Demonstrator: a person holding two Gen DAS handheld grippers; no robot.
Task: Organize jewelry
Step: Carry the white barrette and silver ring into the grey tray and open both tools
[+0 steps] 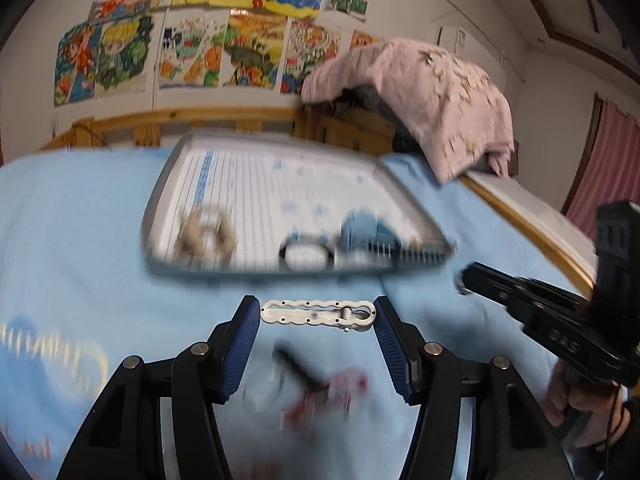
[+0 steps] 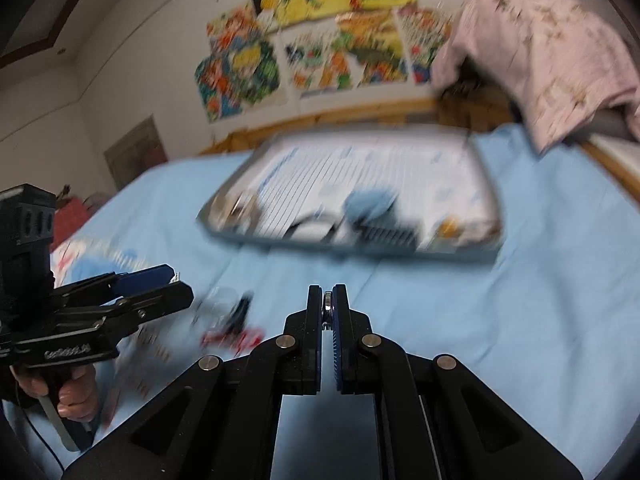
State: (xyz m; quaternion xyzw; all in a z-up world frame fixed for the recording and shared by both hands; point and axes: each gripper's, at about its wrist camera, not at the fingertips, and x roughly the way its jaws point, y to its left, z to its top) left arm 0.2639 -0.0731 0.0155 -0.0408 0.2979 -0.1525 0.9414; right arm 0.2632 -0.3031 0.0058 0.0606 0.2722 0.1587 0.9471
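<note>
My left gripper (image 1: 318, 314) is shut on a white wavy hair clip (image 1: 318, 313), held endwise between its blue pads above the light blue bedsheet. My right gripper (image 2: 328, 300) is shut on a small shiny metal piece (image 2: 327, 301) pinched at its tips. A grey tray (image 1: 160, 192) with a striped white liner lies ahead on the bed. It holds a beige scrunchie (image 1: 206, 234), a black-rimmed white oval piece (image 1: 306, 254), a blue scrunchie (image 1: 366, 230) and a dark comb clip (image 1: 390, 250). The tray (image 2: 490, 184) also shows in the right wrist view.
A dark and red item (image 1: 316, 388) lies blurred on the sheet under my left gripper. A wooden bed rail (image 1: 224, 118) runs behind the tray. A pink garment (image 1: 432, 100) hangs over the right corner. Colourful drawings (image 1: 192, 28) cover the wall.
</note>
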